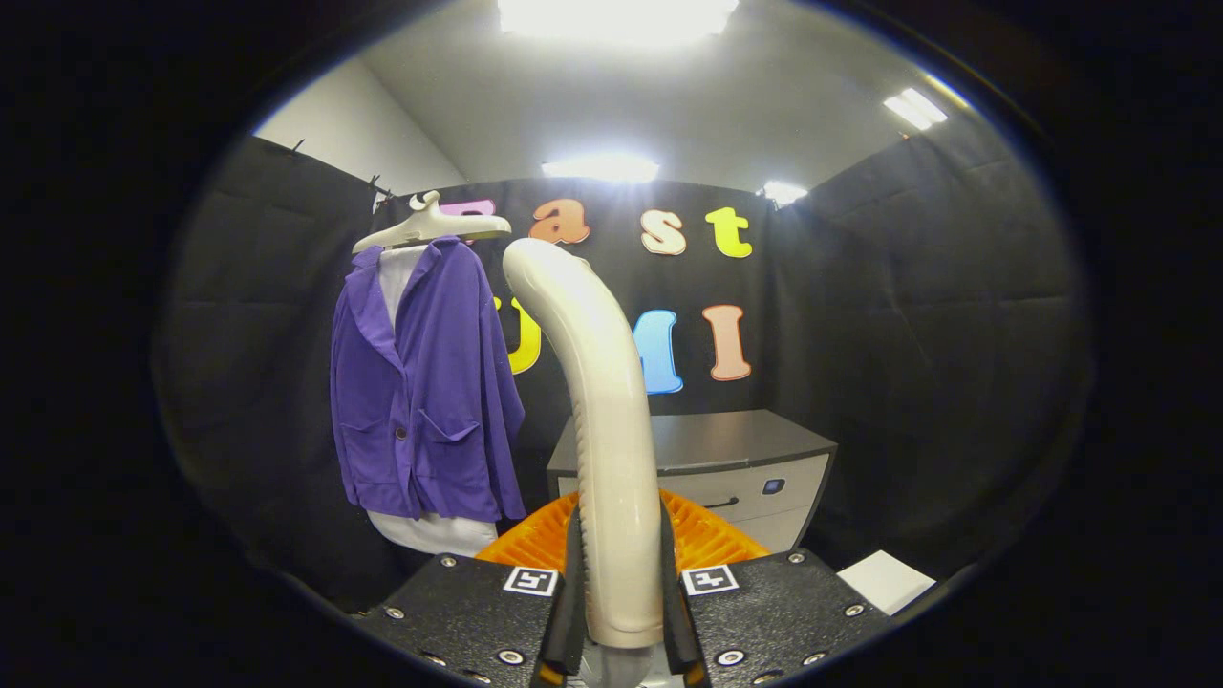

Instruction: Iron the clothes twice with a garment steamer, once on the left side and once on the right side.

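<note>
Gripper [619, 573]: 2 fingers clamped on the steamer handle [597, 401]; its lower end is cut off.
Steamer head: curves away, face hidden.
Jacket [420, 392]: on hanger [430, 225], beyond fingers, left.
Basket [702, 535]: mostly hidden behind handle.
Cabinet [707, 449]: beyond.

From my feed, the main support is a low grey cabinet [697, 444] with a dark flat top and a drawer front, standing against the back wall of the booth. In front of it, just beyond the fingers, I see an orange ribbed surface [712, 540]; I cannot tell what it rests on. A flat white piece [884, 578] lies low beside the cabinet. A pale hanger [430, 227] carries a purple jacket [430, 382] over a white garment [435, 530]. The gripper [619, 612] itself carries the steamer handle [592, 363], both fingers pressed against its sides.
</note>
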`<state>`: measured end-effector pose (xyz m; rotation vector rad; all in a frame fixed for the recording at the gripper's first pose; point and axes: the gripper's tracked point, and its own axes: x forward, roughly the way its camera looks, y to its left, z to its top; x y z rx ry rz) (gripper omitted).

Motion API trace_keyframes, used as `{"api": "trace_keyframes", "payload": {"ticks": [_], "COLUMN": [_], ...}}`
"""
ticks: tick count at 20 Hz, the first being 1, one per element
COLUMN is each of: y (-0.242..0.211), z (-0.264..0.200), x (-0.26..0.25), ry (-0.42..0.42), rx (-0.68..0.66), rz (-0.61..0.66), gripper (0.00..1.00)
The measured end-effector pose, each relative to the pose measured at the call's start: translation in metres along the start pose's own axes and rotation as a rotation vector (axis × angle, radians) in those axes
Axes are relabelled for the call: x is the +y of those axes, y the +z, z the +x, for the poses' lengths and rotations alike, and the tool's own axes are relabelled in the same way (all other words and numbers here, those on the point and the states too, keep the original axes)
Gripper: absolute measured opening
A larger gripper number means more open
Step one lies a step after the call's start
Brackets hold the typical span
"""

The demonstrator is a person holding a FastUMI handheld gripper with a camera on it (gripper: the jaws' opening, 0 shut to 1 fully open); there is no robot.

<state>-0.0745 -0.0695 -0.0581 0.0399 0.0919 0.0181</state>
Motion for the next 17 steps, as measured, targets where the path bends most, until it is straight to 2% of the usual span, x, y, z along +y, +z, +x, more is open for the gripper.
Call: {"api": "trace_keyframes", "payload": {"ticks": [17], "y": [-0.009], "z": [0.001], "x": [-0.015], "ry": [-0.008], "rx": [0.021], "rz": [0.015], "gripper": [0.33]}}
